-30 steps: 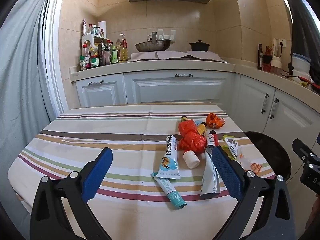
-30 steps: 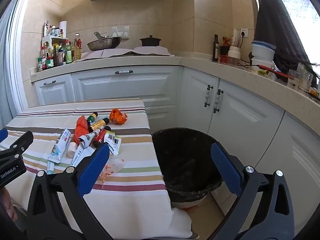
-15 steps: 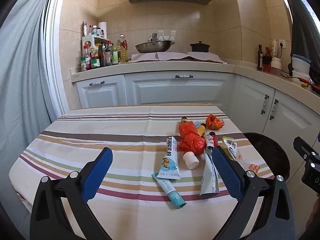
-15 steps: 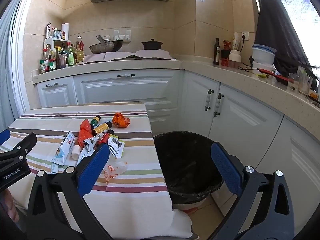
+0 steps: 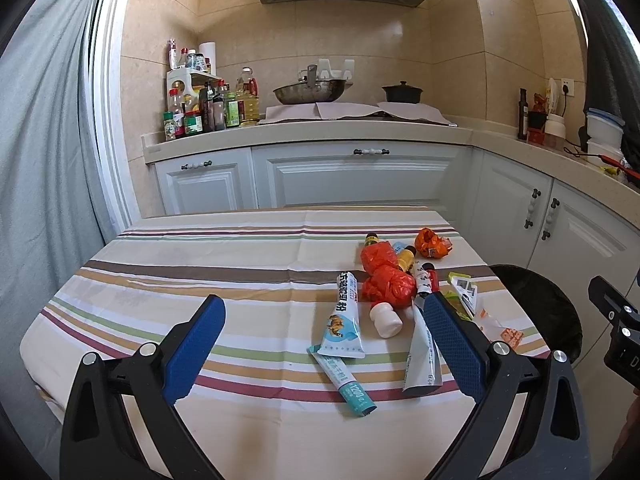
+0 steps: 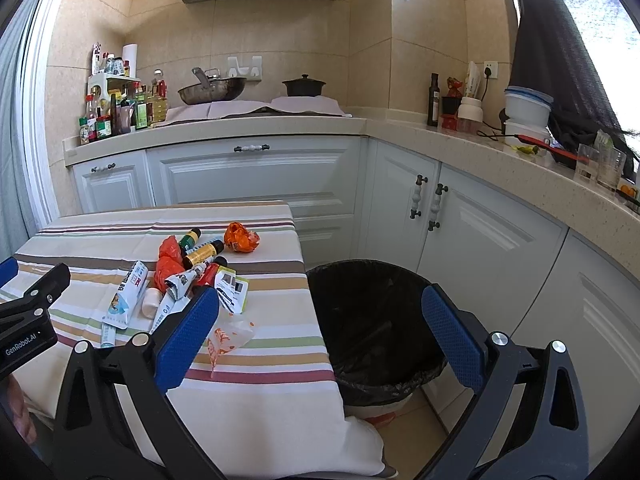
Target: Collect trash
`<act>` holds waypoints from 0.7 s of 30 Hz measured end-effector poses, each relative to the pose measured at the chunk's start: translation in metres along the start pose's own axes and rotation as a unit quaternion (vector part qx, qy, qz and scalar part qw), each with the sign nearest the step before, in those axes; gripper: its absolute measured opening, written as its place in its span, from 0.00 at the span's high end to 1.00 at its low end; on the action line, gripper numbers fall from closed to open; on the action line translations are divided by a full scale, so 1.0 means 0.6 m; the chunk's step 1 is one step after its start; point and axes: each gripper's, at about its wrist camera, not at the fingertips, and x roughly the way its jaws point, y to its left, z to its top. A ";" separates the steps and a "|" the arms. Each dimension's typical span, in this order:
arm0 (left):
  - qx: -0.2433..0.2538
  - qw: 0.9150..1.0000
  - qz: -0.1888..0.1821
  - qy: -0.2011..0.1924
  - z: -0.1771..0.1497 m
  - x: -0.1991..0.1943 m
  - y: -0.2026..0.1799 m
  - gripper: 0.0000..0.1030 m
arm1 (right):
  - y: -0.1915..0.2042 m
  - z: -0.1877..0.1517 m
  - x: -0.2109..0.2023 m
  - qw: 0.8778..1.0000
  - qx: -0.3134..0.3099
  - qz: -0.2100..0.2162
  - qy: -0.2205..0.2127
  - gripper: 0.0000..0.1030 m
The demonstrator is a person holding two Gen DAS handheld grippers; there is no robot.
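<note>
Trash lies on the right part of a striped tablecloth [image 5: 200, 264]: toothpaste tubes [image 5: 345, 318], a red plastic bag [image 5: 386, 276], a crumpled orange wrapper [image 5: 431, 242], small bottles [image 5: 405, 258], a white cap [image 5: 386, 320] and a clear wrapper [image 6: 230, 334]. A black-lined trash bin [image 6: 376, 320] stands on the floor right of the table. My left gripper [image 5: 324, 344] is open and empty above the table's near edge. My right gripper [image 6: 320, 336] is open and empty, straddling the table's right edge and the bin.
White kitchen cabinets [image 5: 352, 178] and a counter with spice bottles [image 5: 200, 108], a wok [image 5: 310, 90] and a pot [image 5: 402, 92] run behind and to the right. A grey curtain [image 5: 44, 160] hangs at left. Glasses [image 6: 600, 164] stand on the right counter.
Both grippers have lifted and tilted slightly, so the table and bin sit a little lower in view. Both stay open. The trash has not moved.
</note>
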 end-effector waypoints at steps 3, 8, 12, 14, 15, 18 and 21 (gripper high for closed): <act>-0.002 1.000 0.000 0.002 0.001 0.003 0.001 0.06 | -0.001 0.000 0.000 1.000 0.000 0.000 0.000 0.04; -0.003 1.000 -0.001 0.002 -0.003 0.002 0.004 0.06 | -0.002 0.000 0.001 1.000 0.000 -0.002 0.001 0.04; -0.003 1.000 -0.001 0.001 -0.002 0.001 0.004 0.06 | -0.002 0.000 0.003 1.000 0.000 -0.002 0.001 0.04; -0.004 1.000 -0.002 0.002 -0.002 0.001 0.005 0.06 | -0.003 0.000 0.003 1.000 -0.001 -0.002 0.001 0.04; -0.004 1.000 -0.002 0.002 -0.002 0.002 0.006 0.06 | -0.002 0.000 0.002 1.000 0.000 -0.002 0.001 0.04; -0.004 1.000 0.000 0.000 -0.005 0.002 0.003 0.06 | -0.002 0.000 0.002 1.000 0.000 -0.002 0.001 0.04; -0.003 1.000 0.000 0.000 -0.006 0.001 0.002 0.06 | -0.002 0.000 0.002 1.000 0.000 -0.002 0.001 0.04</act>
